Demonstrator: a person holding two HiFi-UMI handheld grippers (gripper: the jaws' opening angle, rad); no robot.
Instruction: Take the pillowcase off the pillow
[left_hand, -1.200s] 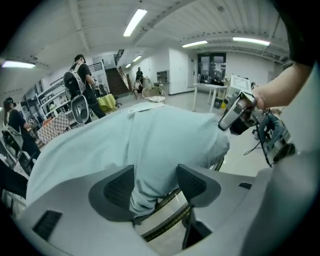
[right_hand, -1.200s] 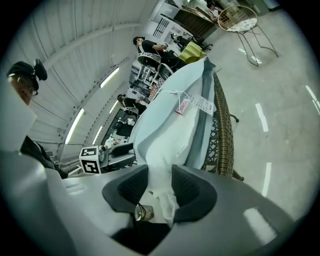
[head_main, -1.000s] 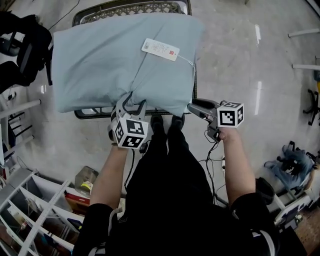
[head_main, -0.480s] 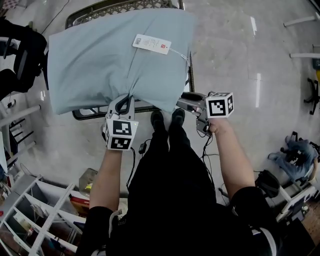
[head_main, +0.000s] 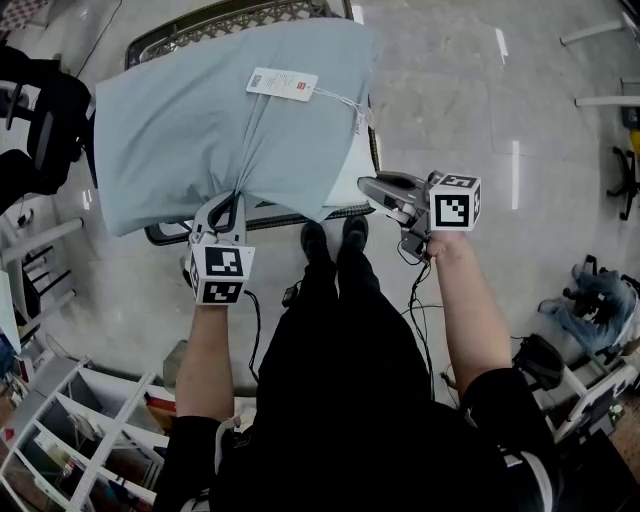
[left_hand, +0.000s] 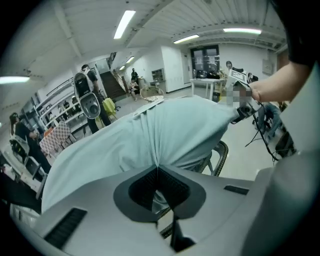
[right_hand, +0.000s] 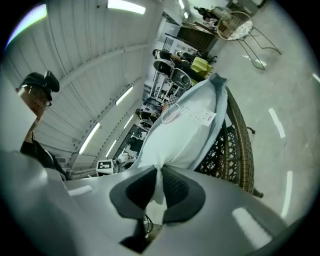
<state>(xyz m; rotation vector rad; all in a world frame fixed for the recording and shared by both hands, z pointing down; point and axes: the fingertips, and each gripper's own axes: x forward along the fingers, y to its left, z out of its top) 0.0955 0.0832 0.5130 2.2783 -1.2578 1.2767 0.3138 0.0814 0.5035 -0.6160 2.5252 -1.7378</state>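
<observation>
A pillow in a pale blue pillowcase (head_main: 190, 120) with a white tag (head_main: 282, 84) lies on a wicker chair (head_main: 250, 15). My left gripper (head_main: 229, 205) is shut on a pinch of the pillowcase at its near edge. Taut folds of that fabric (left_hand: 165, 130) run up from the jaws of this gripper (left_hand: 158, 170). My right gripper (head_main: 366, 186) is shut on whitish fabric at the pillow's near right corner (head_main: 348, 180); in its own view this gripper (right_hand: 160, 175) pinches that fabric below the pillow (right_hand: 180, 135). Both jaws have just been closing on cloth.
The person's legs and shoes (head_main: 332, 235) stand right in front of the chair. A black office chair (head_main: 40, 110) is at the left, white shelving (head_main: 60, 430) at the lower left, cables (head_main: 415, 300) under the right arm. The chair's wicker side (right_hand: 235, 150) runs beside the pillow.
The left jaws went from open around the pillowcase edge to shut on it. The right jaws closed on the corner. Both grippers rose, and the fabric now pulls into tight folds.
</observation>
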